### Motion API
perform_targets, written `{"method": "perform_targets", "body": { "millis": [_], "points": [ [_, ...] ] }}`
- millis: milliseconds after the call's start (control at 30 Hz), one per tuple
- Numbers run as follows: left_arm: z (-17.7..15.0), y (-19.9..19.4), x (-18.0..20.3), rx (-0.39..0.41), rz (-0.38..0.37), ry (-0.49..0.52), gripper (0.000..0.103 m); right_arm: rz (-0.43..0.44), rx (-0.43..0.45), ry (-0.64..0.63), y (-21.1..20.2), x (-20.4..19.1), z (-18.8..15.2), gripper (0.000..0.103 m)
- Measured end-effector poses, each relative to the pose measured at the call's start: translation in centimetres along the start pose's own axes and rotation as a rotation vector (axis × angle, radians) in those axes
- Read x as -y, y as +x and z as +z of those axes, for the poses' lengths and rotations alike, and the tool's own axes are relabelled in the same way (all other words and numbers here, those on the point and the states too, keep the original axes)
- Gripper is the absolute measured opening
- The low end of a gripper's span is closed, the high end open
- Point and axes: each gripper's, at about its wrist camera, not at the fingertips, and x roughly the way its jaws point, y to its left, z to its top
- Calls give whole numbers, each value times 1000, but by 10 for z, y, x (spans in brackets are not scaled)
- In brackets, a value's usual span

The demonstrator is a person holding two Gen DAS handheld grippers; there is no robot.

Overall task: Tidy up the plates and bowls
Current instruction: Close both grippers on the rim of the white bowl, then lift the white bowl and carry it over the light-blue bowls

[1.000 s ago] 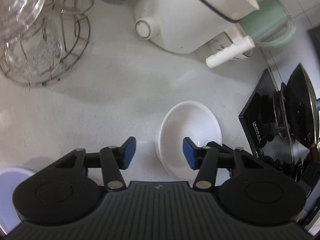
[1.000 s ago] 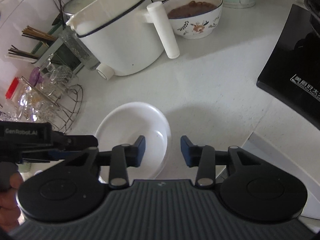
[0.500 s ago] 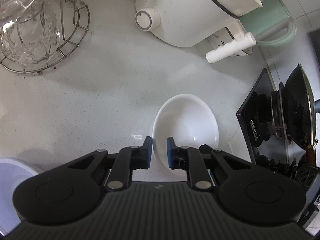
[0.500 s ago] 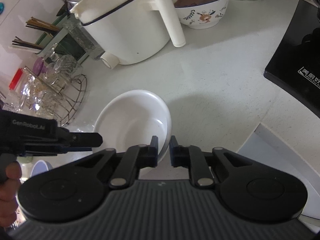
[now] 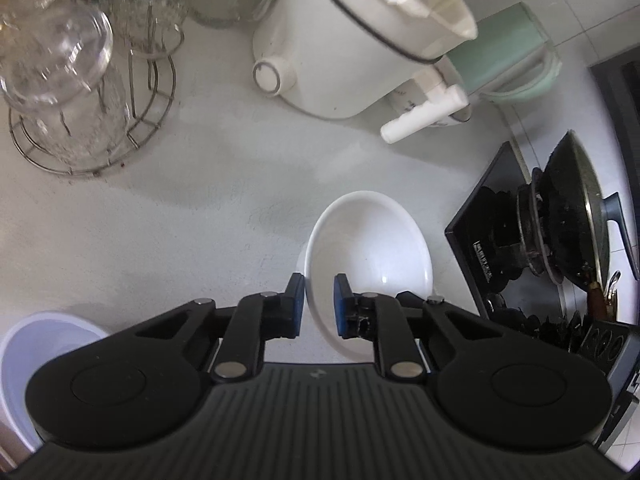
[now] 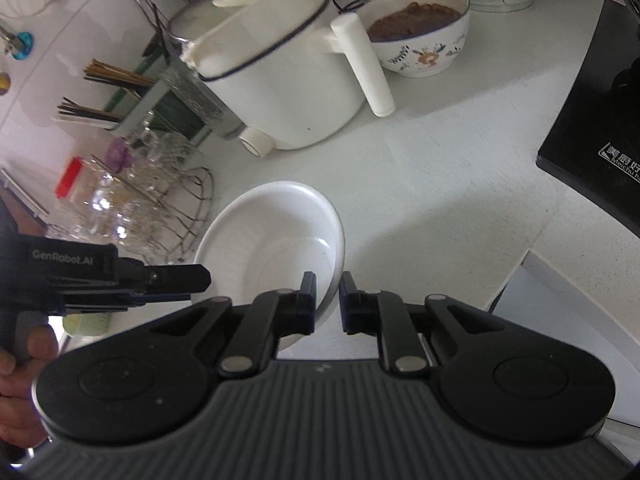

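A plain white bowl (image 5: pixel 370 248) is held between both grippers above the white countertop (image 5: pixel 180 216). My left gripper (image 5: pixel 319 304) is shut on its left rim, the rim pinched between the blue pads. My right gripper (image 6: pixel 327 300) is shut on its right rim; the white bowl (image 6: pixel 272 240) shows there tilted, with the left gripper (image 6: pixel 188 280) at its far side. A pale lavender bowl (image 5: pixel 36 352) sits at the lower left in the left wrist view.
A white electric pot with a long handle (image 6: pixel 288 76) stands behind. A patterned bowl of brown food (image 6: pixel 420 36) and a green kettle (image 5: pixel 504 60) are beyond it. A wire rack of glasses (image 5: pixel 80 108) is left. A black stove with a pan (image 5: pixel 560 240) is right.
Both grippers closed from open onto opposite rims of the white bowl. The bowl has risen off the counter and tilted.
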Motion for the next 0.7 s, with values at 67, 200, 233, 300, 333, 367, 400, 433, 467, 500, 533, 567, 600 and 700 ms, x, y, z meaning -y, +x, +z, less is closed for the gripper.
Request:
{"method": "perform_targets", "body": {
  "millis": [67,200,233,300,333,367,400,433,467,500,533,567,600,700],
  "points": [
    [-1,-10,1,15,-10,-7,18,7,6,-4,-4,-4,1,15],
    [-1,-26,4,48,-15,-6,18,29,17,-18,-10,-13,4,15],
    [-1,-30,4,53,-18,-8,18,33,20,-20,-12,-15,5,15],
    [-1,-38,4,65,-24,-8,18,42,29,-25,-16,-19,7,15],
    [-1,-42,5,70,-24,-8,18,48,32,-25,-18,-20,8,15],
    [-1,-46,5,78,-27,-7,18,54,35,-24,-20,-21,9,15],
    [-1,-50,6,84,-27,-4,18,60,37,-23,-21,-23,10,15],
    [-1,-54,6,91,-27,-1,18,65,40,-23,-23,-25,10,15],
    [-1,-58,7,97,-29,-2,18,71,41,-22,-24,-26,11,15],
    [-1,-61,7,103,-29,-2,18,75,41,-22,-25,-28,10,15],
    [-2,-64,7,108,-26,-1,18,80,41,-26,-26,-30,10,15],
    [-3,-67,7,114,-24,-2,18,86,40,-28,-26,-31,10,15],
    [-4,-71,5,116,-27,-6,18,90,38,-28,-27,-33,10,15],
    [-7,-78,1,126,-27,-14,18,99,34,-36,-28,-38,8,15]
  ]
}}
